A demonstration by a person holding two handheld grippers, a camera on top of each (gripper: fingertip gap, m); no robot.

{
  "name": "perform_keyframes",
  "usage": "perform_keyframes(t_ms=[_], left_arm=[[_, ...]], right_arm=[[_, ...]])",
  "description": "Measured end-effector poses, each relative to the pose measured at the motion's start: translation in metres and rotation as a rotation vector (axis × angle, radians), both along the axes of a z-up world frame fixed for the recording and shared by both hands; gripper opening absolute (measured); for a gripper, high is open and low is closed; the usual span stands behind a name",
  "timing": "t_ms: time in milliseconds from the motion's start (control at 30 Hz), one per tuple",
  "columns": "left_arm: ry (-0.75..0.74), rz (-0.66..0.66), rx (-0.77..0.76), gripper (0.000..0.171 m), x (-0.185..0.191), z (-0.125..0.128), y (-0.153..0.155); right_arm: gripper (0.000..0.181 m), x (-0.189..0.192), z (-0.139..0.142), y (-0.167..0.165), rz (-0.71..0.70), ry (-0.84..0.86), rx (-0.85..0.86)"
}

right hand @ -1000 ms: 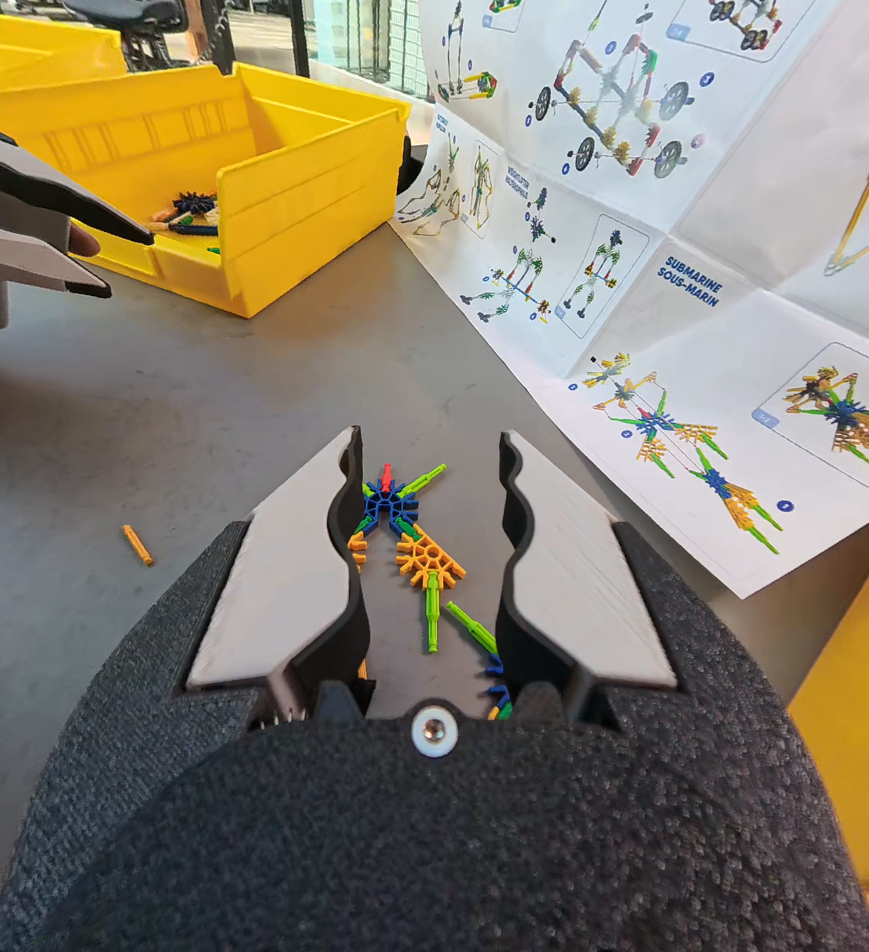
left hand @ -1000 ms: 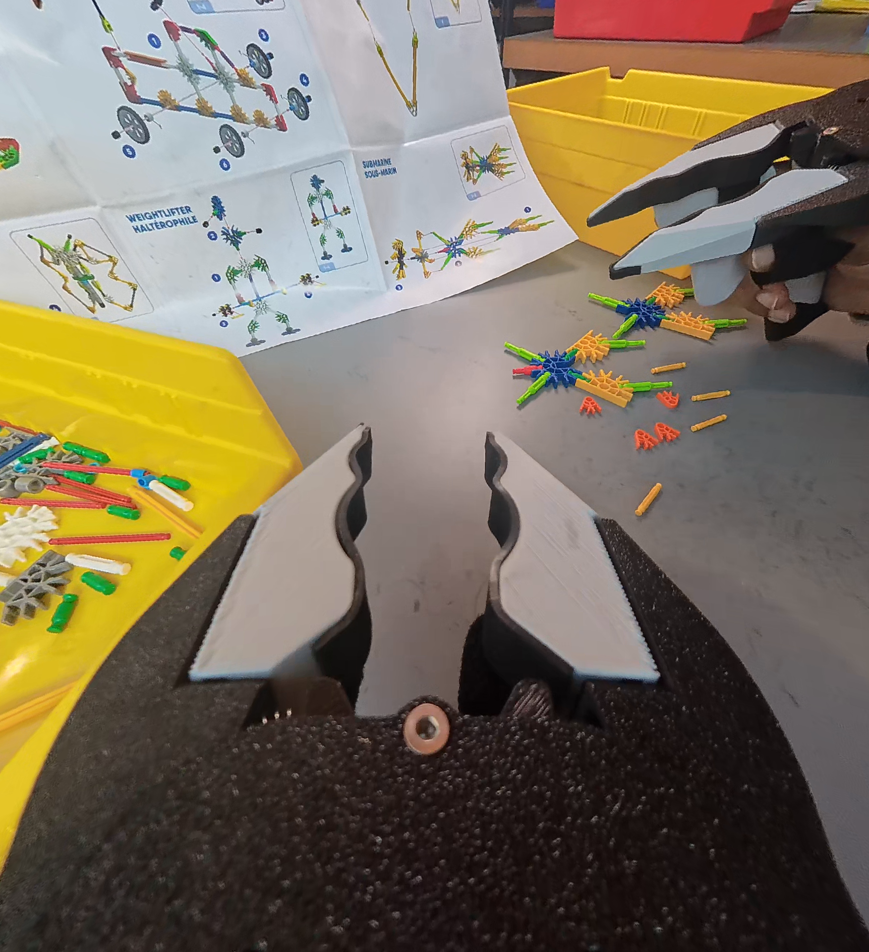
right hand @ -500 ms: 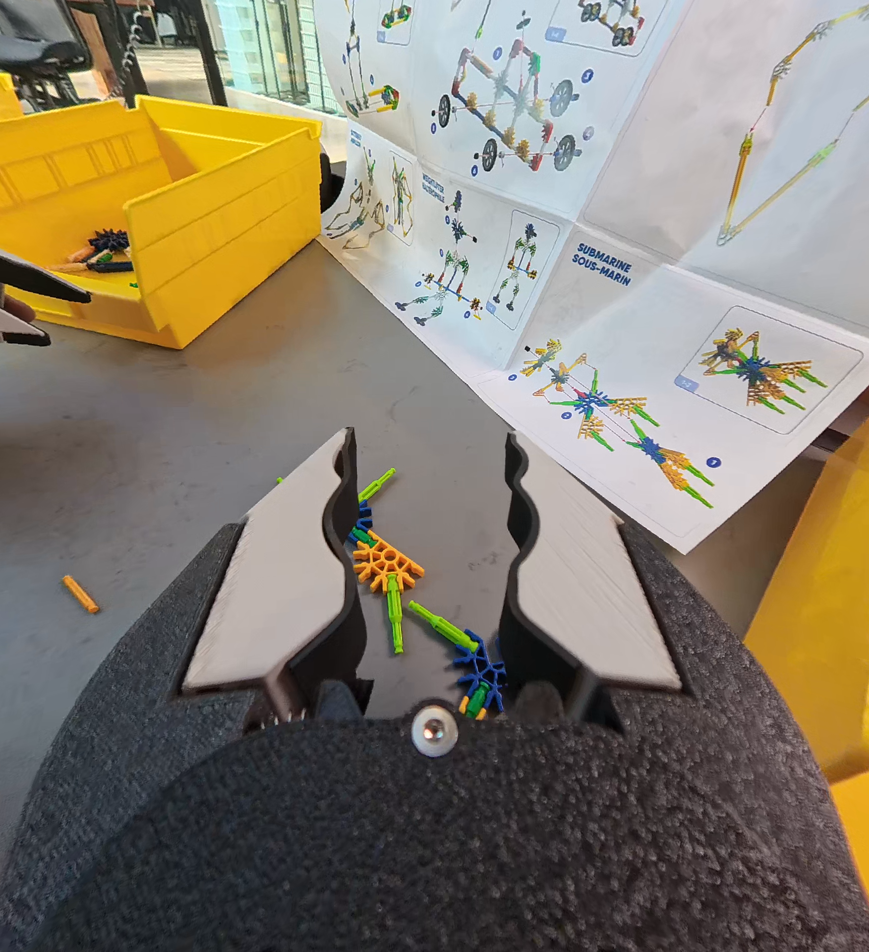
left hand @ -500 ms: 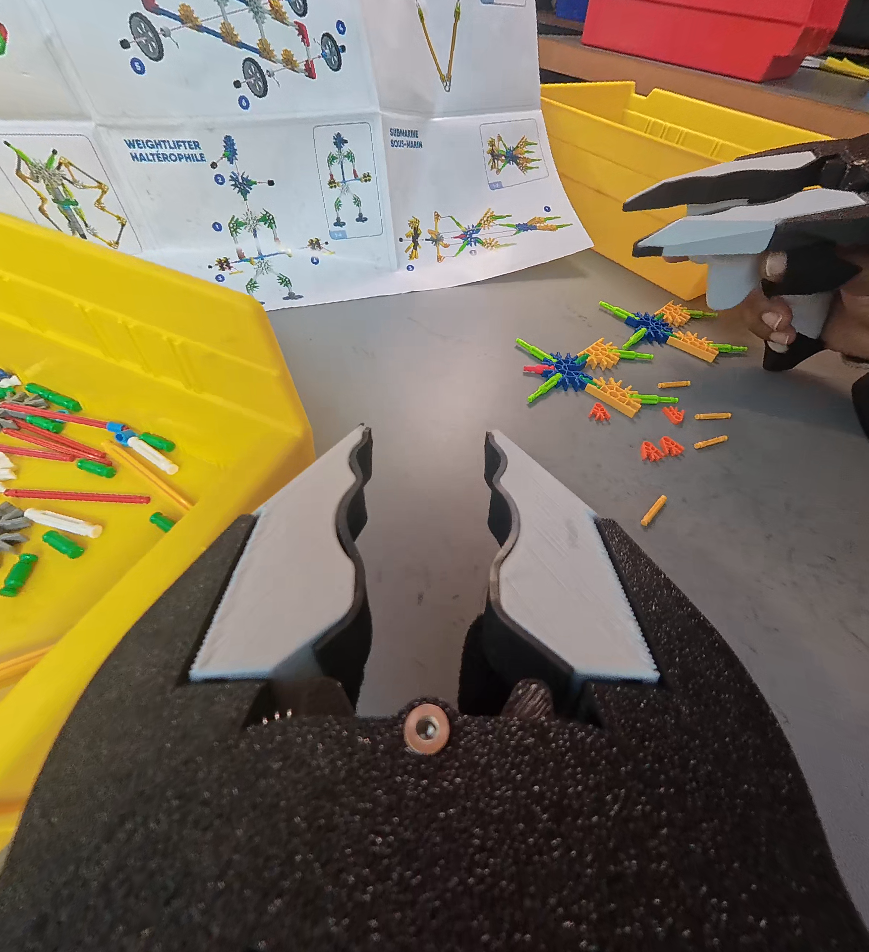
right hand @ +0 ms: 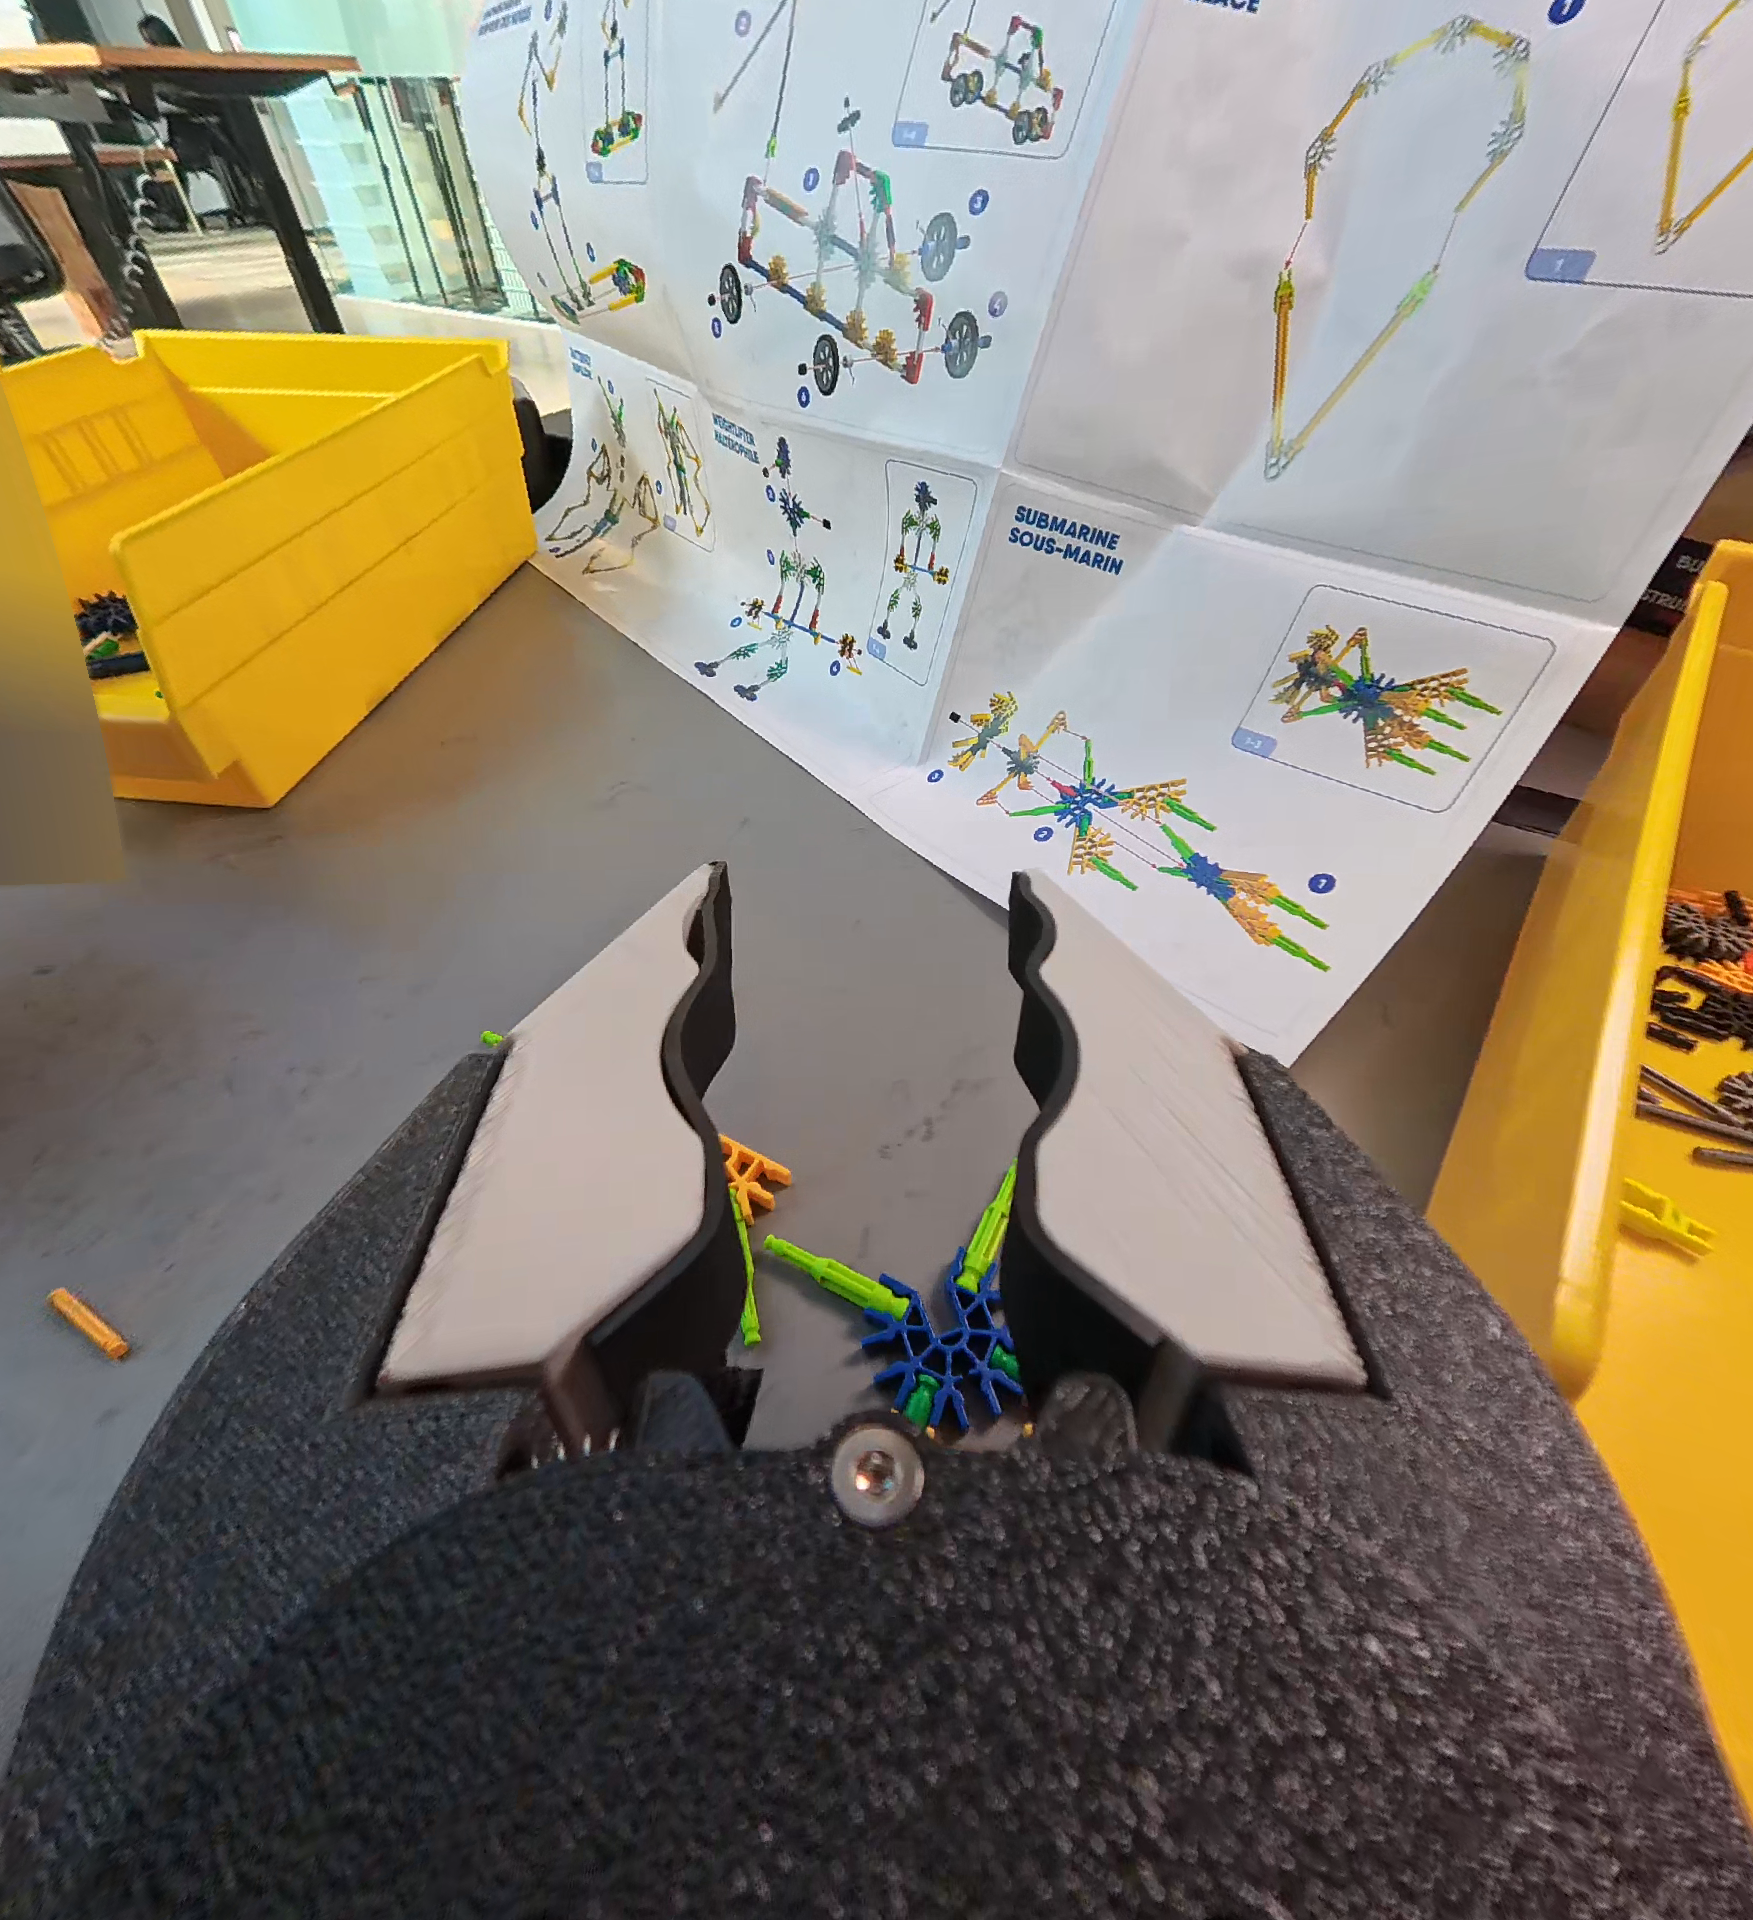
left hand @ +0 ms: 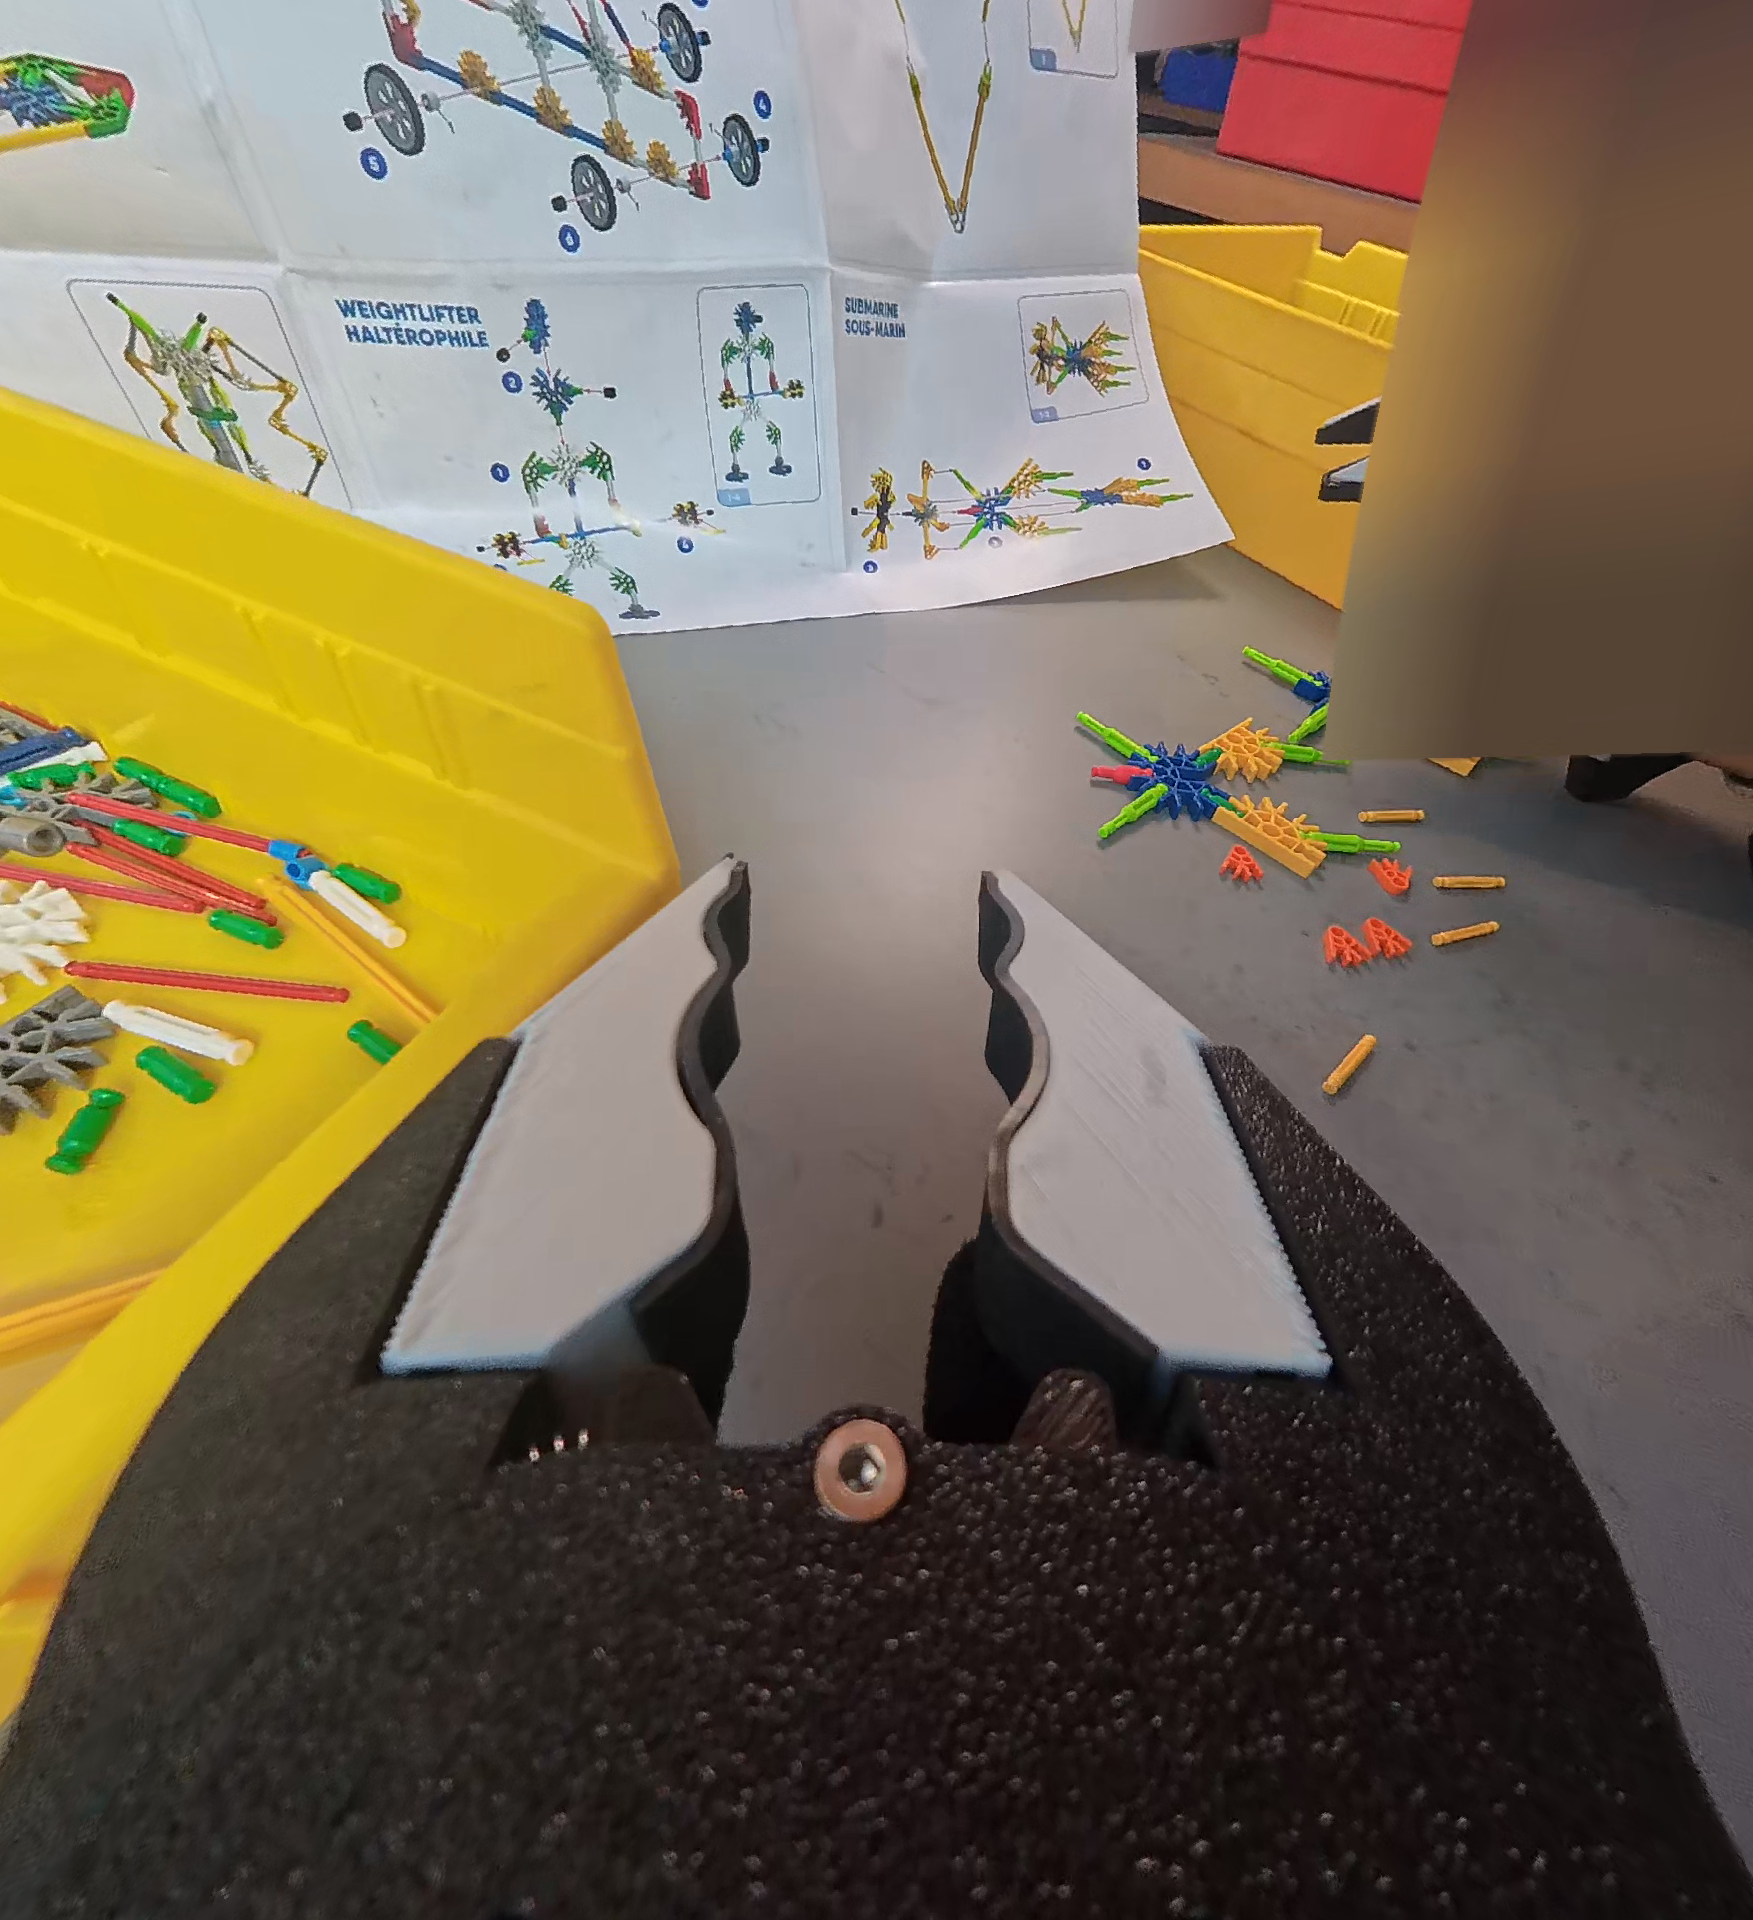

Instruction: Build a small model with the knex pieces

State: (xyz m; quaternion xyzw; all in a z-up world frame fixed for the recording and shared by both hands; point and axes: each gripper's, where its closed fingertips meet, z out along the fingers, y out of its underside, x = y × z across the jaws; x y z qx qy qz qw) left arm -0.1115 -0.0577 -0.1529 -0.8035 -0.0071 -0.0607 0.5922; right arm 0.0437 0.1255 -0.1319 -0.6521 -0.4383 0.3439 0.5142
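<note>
My left gripper [left hand: 861,878] is open and empty above the grey table, beside a yellow bin [left hand: 352,727] of loose rods and connectors. A small built piece of blue, orange and green parts [left hand: 1210,784] lies on the table ahead to the right, with loose orange clips [left hand: 1365,940] and short orange rods [left hand: 1350,1065] near it. My right gripper [right hand: 867,883] is open and empty, held over a blue snowflake connector with green rods [right hand: 939,1340] and an orange connector [right hand: 752,1174], which show low between its fingers. Part of the right gripper is blurred out in the left wrist view.
A large folded instruction sheet [left hand: 643,364] stands propped at the back; it also shows in the right wrist view [right hand: 1163,468]. A second yellow bin [right hand: 1682,1143] with dark parts stands on the right. Another yellow bin [right hand: 311,582] is far left. One orange rod [right hand: 87,1325] lies alone.
My left gripper has moved left and forward toward the bin and the sheet. My right gripper has swung right toward the right bin, so the built pieces slid lower between its fingers. Both stayed open.
</note>
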Motion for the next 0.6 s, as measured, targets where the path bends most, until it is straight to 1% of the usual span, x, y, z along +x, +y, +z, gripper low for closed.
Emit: perform_keyframes(t_ms=[133,300,600], left_arm=[[-0.035,0.013,0.000,0.044,-0.004,0.000,0.000],[-0.073,0.014,0.001,0.044,-0.007,0.000,-0.001],[-0.138,0.027,0.000,0.043,-0.014,-0.001,-0.001]], right_arm=[[0.048,-0.001,0.000,-0.001,-0.004,-0.006,0.017],[0.042,0.001,-0.001,0.004,-0.019,0.004,-0.015],[0.021,0.005,-0.005,0.016,-0.060,0.010,-0.079]])
